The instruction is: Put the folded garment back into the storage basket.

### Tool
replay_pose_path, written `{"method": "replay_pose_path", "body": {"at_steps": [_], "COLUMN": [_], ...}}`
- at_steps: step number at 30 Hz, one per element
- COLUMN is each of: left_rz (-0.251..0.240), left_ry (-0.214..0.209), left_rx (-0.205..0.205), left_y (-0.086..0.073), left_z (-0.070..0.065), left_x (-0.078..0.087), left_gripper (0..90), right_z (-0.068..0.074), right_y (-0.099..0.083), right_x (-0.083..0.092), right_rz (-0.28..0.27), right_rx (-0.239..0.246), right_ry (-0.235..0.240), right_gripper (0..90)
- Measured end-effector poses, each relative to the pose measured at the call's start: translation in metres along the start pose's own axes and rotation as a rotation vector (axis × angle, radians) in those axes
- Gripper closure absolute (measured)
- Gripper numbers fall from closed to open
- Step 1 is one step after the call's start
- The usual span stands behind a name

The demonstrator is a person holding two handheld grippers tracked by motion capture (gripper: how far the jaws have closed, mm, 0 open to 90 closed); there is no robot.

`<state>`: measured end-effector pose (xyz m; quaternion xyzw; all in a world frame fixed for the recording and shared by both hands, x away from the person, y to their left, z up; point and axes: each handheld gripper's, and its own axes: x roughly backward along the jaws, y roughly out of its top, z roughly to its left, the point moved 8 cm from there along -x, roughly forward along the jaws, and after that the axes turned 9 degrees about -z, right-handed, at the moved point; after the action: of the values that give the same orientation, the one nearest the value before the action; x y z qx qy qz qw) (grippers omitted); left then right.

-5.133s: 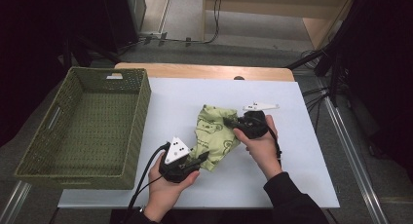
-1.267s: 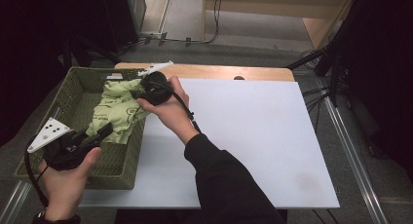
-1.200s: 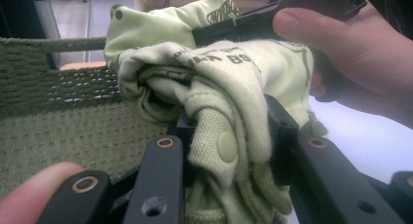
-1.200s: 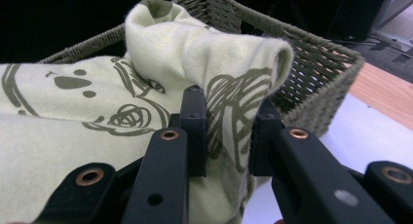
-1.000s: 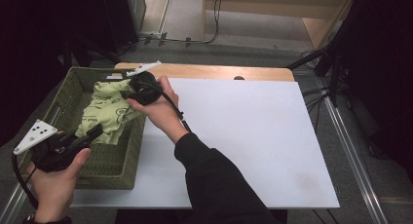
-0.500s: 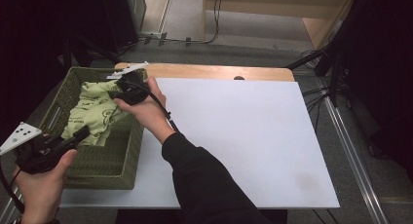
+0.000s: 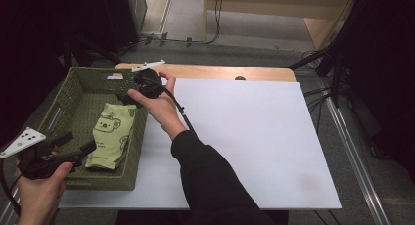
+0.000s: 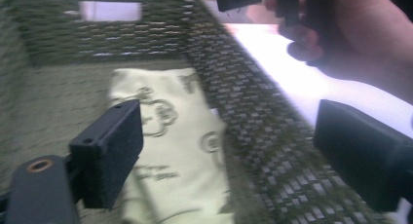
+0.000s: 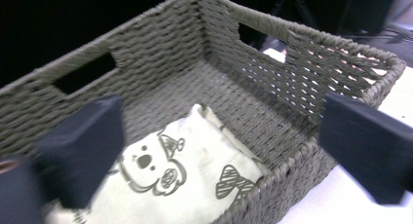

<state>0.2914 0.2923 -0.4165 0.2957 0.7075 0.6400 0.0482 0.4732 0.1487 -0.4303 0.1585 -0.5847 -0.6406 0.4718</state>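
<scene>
- The folded green cloth (image 7: 110, 137) now lies flat on the floor of the woven basket (image 7: 73, 83), against its right wall; half a second ago it hung bunched between both grippers above the basket.
- The left gripper (image 7: 73, 144) sits at the basket's near left corner. Its jaws have just been opening and now stand wide apart, one over the cloth and one outside the basket wall, gripping nothing.
- The right gripper (image 7: 128, 96) hovers over the basket's far right corner. Its jaws have likewise just been opening and stand spread above the cloth without touching it.
- In the right gripper view the cloth's (image 9: 165, 185) bear print faces up inside the basket (image 9: 272, 112).
- The white table (image 7: 244, 137) beside the basket is unchanged.
</scene>
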Motion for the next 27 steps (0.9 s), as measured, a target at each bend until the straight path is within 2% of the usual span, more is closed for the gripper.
{"method": "replay_pose_path", "body": {"at_steps": [5, 7, 10, 12, 13, 16, 17, 19, 23, 27], "left_rz": [-0.020, -0.023, -0.023, -0.032, -0.032, -0.042, -0.042, -0.036, -0.043, -0.046], "left_ry": [-0.031, -0.054, -0.061, -0.070, -0.070, -0.078, -0.092, -0.094, -0.121, -0.134], "left_rx": [-0.003, -0.013, -0.023, -0.028, -0.028, -0.035, -0.038, -0.049, -0.052, -0.060], "left_y": [0.001, 0.002, 0.003, 0.006, 0.006, 0.010, 0.010, 0.010, 0.012, 0.015], "left_z": [-0.013, -0.022, -0.028, -0.037, -0.037, -0.046, -0.050, -0.055, -0.069, -0.077], "left_x": [-0.007, -0.012, -0.016, -0.021, -0.021, -0.026, -0.027, -0.031, -0.037, -0.042], "left_gripper": [9.9, 6.6, 6.6, 6.5, 6.5, 6.5, 6.5, 2.1, 2.0, 1.1], "right_z": [-0.007, -0.012, -0.015, -0.024, -0.024, -0.034, -0.034, -0.037, -0.045, -0.050], "right_y": [0.001, 0.000, -0.002, -0.005, -0.005, -0.010, -0.010, -0.011, -0.014, -0.016], "right_x": [0.016, 0.028, 0.036, 0.048, 0.048, 0.063, 0.063, 0.071, 0.087, 0.100], "right_rz": [-0.015, -0.019, -0.027, -0.031, -0.031, -0.039, -0.039, -0.043, -0.061, -0.068], "right_rx": [0.027, 0.038, 0.034, 0.027, 0.027, 0.010, 0.010, 0.011, 0.009, 0.007], "right_ry": [-0.021, -0.032, -0.036, -0.050, -0.050, -0.063, -0.063, -0.068, -0.075, -0.084], "right_gripper": [0.0, 0.0, 0.0, 0.0, 0.0, 0.0, 0.0, 0.0, 0.0, 0.0]}}
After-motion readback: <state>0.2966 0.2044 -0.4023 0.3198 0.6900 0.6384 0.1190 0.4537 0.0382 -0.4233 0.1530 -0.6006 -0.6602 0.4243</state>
